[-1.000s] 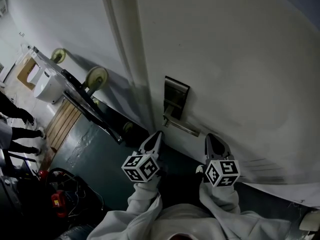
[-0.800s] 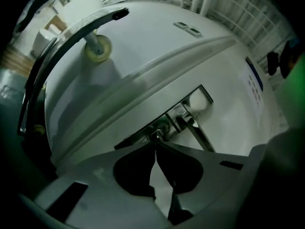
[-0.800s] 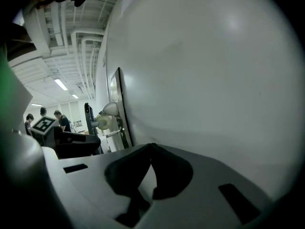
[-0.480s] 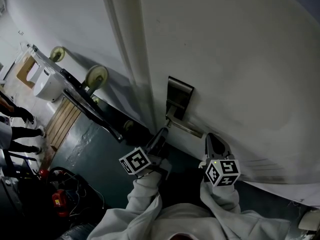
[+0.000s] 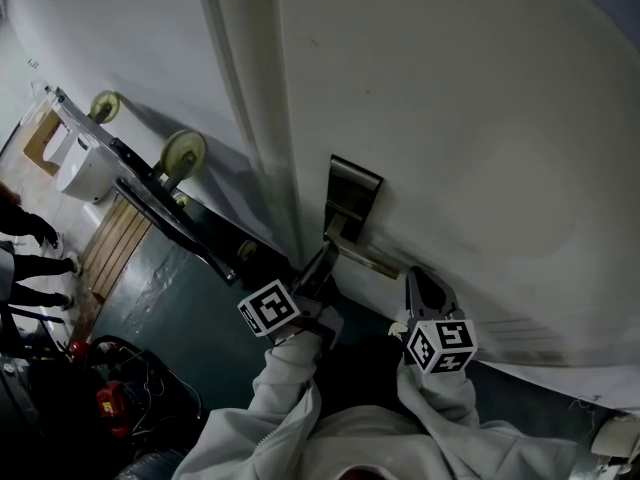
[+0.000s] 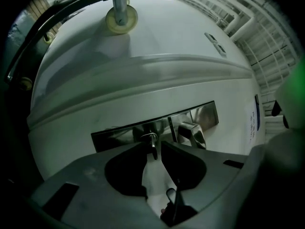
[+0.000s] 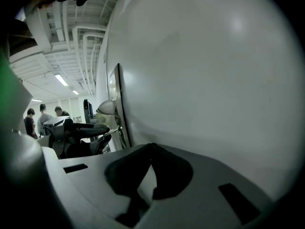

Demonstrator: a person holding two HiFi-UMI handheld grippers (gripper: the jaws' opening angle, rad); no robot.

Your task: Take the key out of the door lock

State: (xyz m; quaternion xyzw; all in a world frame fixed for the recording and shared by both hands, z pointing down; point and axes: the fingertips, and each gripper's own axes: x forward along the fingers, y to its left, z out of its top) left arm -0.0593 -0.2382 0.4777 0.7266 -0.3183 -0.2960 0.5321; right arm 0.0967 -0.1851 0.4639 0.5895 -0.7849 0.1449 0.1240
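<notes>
Key [image 6: 152, 145] still in the lock plate [image 6: 202, 116], left gripper [image 6: 153, 150] on it.
The left gripper has risen from below, jaws pinching the key; the right gripper [image 7: 151, 147] stays low beside the door [image 5: 460, 118], jaws together, empty.

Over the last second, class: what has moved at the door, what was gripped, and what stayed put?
The left gripper swung forward from beside the right gripper to the lock plate; its jaws now close on the key. The right gripper stayed low by the door, shut and empty; the key has not come out.
</notes>
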